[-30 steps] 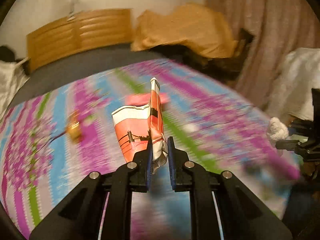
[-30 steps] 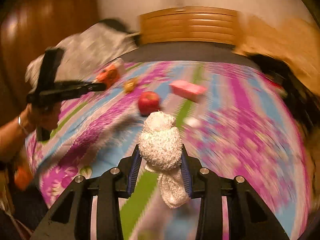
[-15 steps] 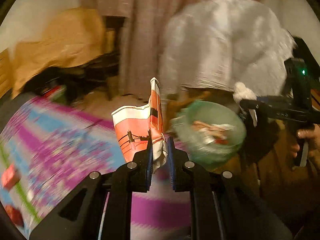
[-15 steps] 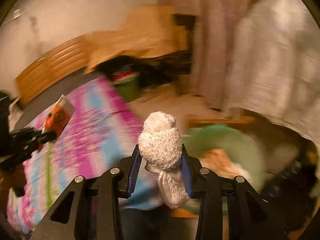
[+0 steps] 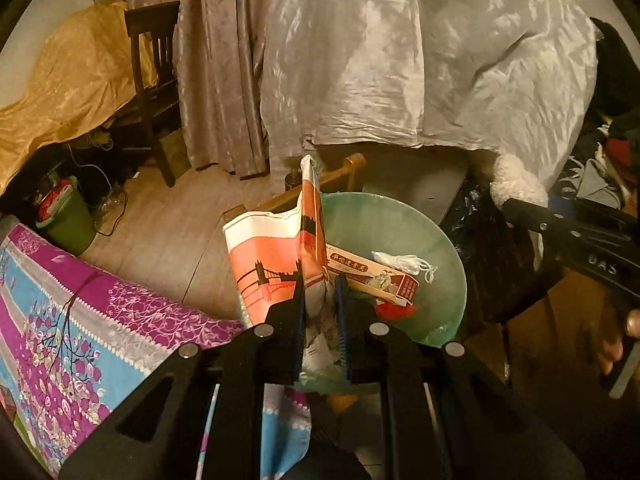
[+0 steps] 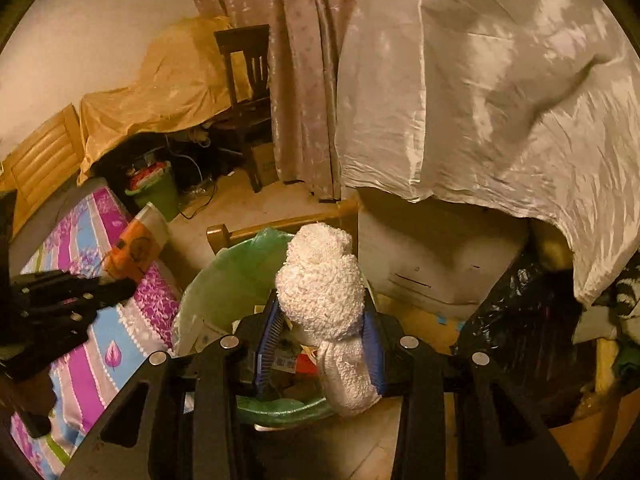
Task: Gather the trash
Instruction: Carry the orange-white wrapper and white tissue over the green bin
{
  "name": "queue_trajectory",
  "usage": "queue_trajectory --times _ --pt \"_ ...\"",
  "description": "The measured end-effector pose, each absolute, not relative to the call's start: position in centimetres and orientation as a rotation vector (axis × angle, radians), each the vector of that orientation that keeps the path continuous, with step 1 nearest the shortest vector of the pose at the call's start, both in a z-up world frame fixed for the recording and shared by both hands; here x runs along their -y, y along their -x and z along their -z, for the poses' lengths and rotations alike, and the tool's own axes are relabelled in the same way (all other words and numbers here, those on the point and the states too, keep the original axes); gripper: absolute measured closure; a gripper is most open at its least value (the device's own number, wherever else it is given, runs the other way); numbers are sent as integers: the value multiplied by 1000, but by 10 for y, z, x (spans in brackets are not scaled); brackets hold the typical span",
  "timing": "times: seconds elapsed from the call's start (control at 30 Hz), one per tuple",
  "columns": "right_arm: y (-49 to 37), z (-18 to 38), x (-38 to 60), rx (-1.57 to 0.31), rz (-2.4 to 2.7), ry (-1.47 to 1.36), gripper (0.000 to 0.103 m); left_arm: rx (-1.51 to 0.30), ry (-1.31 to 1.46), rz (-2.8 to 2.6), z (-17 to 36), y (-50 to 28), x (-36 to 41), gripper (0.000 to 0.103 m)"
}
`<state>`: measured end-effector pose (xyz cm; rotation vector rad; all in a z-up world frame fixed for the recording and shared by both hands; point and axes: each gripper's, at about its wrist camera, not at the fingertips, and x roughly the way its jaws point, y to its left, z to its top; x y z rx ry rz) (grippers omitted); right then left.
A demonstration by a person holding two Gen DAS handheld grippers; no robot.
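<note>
Dim bedroom floor is shown beside a bed (image 5: 60,312) with a purple and blue floral cover; a curtain (image 5: 216,60) and a pale plastic sheet (image 5: 420,52) fill the background. Between the bed edge and a black bag (image 5: 492,264), a bin (image 5: 448,280) with a green liner stands open, already holding a printed box (image 5: 372,276) and other scraps.

The left gripper (image 5: 320,300) is clamped on an orange and white wrapper (image 5: 272,264), which stands upright above the jaws, its long axis vertical. It is held at the bin's near rim, partly over the opening.

The right gripper (image 6: 324,328) is closed on a white towel wad (image 6: 320,284), its tail hanging below the fingers. In the right wrist view the wad is held directly above the bin's opening (image 6: 224,280).

Both items appear ready to be released; the wad is judged better centred over the bin, while the wrapper may need carrying slightly further forward so that it drops inside the rim
</note>
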<state>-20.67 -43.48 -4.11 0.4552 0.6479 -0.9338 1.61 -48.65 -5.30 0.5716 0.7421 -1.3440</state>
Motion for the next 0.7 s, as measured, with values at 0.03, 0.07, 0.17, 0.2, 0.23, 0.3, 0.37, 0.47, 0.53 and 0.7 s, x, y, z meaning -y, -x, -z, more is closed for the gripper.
queue_trajectory --times 0.03,0.07,0.17,0.2,0.23,0.3,0.37,0.47,0.53,0.7 --pt "208 43 435 -646 930 -461 64 -740 -577 1337 54 -14 488 90" --pt "203 42 436 -647 925 -462 64 -731 -588 1324 55 -12 491 90" --pt "188 40 430 -664 912 -454 64 -714 -611 1295 57 -8 498 90" --pt "186 38 427 -665 912 -454 64 -712 -614 1288 58 -7 499 90" --pt "185 38 427 -664 911 -456 64 -710 -615 1284 58 -6 501 90" --pt "184 37 426 -658 910 -461 64 -705 -622 1283 59 -4 505 90" --pt "183 38 426 -663 912 -462 64 -693 -636 1273 61 -1 509 90" --pt "183 40 425 -671 915 -462 64 -684 -642 1272 62 2 513 90" --pt "183 42 427 -678 913 -469 64 -683 -643 1270 62 3 516 90" --pt "184 42 431 -679 918 -472 64 -674 -647 1274 60 5 517 90"
